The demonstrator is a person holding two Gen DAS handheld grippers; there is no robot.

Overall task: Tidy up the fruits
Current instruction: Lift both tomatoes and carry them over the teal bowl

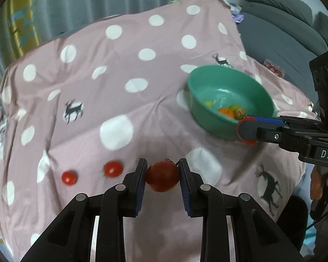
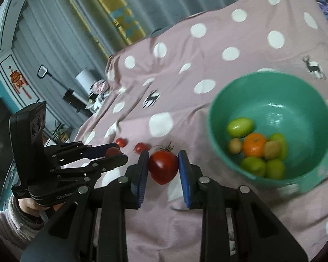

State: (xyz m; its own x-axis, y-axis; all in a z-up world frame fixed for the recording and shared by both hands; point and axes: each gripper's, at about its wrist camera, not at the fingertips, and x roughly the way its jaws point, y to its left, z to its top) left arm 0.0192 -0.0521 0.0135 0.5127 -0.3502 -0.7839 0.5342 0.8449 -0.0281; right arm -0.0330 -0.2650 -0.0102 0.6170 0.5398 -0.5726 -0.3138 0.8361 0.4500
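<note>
Your left gripper [image 1: 162,175] is clamped on a dark red tomato [image 1: 162,176], pads pressed to both its sides above the pink spotted cloth [image 1: 120,69]. Your right gripper [image 2: 163,167] pinches a second tomato [image 2: 163,167] the same way, stem up. Two small cherry tomatoes [image 1: 113,168] lie on the cloth just left of the left fingertips. The green bowl [image 2: 271,76] sits ahead and to the right of both tongs, with an orange [image 2: 254,144] and several green fruits [image 2: 239,127] in its bottom
</note>
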